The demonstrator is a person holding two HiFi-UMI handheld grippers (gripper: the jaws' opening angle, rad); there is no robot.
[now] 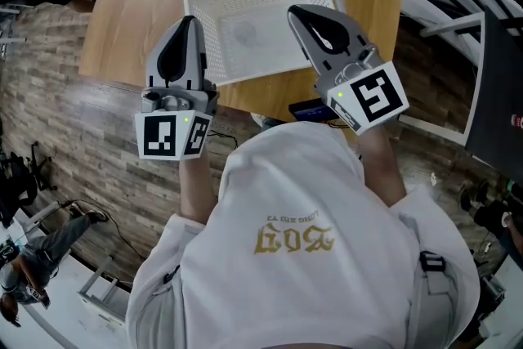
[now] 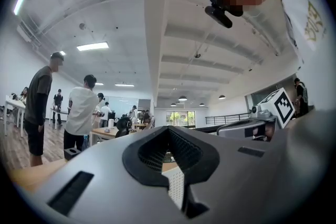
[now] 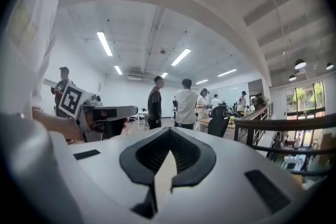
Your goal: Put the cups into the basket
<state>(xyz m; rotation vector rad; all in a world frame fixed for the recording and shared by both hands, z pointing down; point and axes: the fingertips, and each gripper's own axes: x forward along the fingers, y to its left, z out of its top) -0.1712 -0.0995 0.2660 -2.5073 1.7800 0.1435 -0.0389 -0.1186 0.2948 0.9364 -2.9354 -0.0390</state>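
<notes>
Wooden table [image 1: 155, 12] carries the white basket [image 1: 204, 6], which looks empty, and no cups show in any view. The left gripper [image 1: 189, 22] and right gripper [image 1: 296, 13] hover over its near edge, jaws closed on nothing, so the task seems not yet begun.

Bright, even light from ceiling strips [image 2: 92, 46]; heavy fisheye warp and dark corners in the 2 gripper views
</notes>
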